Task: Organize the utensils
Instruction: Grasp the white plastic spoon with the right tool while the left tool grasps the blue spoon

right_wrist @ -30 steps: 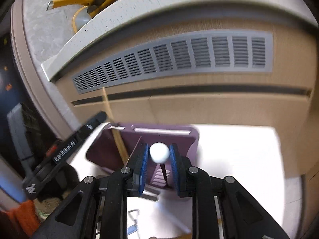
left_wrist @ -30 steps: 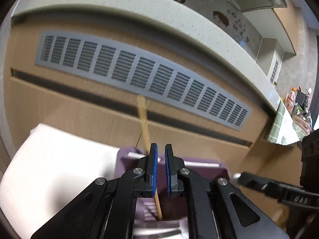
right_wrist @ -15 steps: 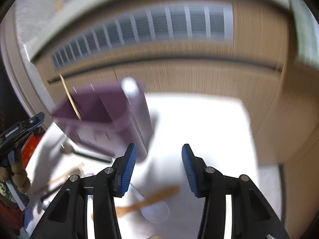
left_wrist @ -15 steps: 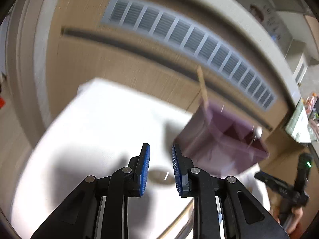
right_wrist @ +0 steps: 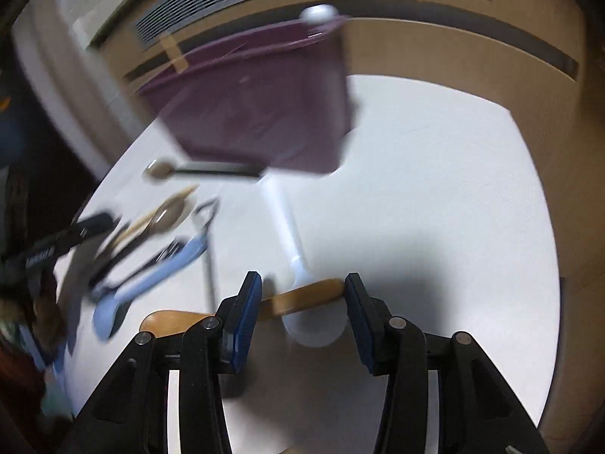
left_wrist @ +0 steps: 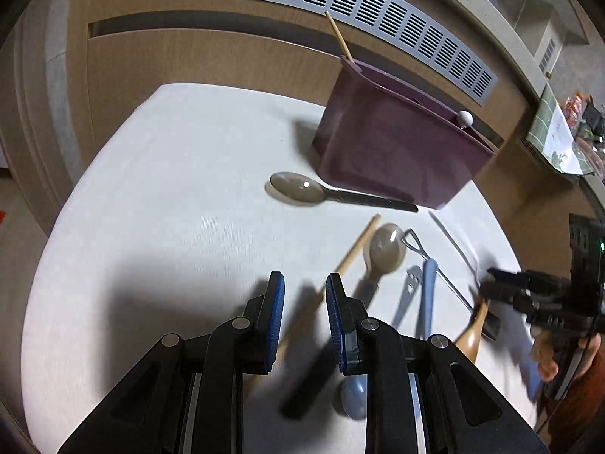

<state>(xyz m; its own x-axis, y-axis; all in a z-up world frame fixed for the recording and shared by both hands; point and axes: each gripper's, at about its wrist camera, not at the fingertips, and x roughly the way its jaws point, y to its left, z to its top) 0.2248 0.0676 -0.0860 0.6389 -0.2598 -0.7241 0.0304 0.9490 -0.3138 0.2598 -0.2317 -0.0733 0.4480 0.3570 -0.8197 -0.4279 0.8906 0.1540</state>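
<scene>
A purple utensil holder [left_wrist: 393, 140] stands at the table's far side with a wooden stick [left_wrist: 339, 39] and a white-balled utensil [left_wrist: 465, 117] in it; it also shows in the right wrist view [right_wrist: 261, 102]. Loose utensils lie on the white table: a grey spoon with black handle [left_wrist: 302, 189], a wooden stick [left_wrist: 351, 257], another grey spoon [left_wrist: 383, 253], a blue spoon [left_wrist: 427, 295]. My left gripper [left_wrist: 304, 299] is open and empty above the wooden stick. My right gripper [right_wrist: 302, 302] is open over a wooden spoon handle [right_wrist: 302, 297] and a white spoon [right_wrist: 295, 265].
A wooden cabinet with a grey vent grille [left_wrist: 340, 3] runs behind the table. The table's white cloth [left_wrist: 170, 189] is bare on the left. In the left wrist view the right gripper [left_wrist: 537, 299] is at the right edge over the utensils.
Both grippers let go of the utensils put in the holder, pulled back and tilted down toward the loose utensils. Both jaws opened; the right one opened wide.
</scene>
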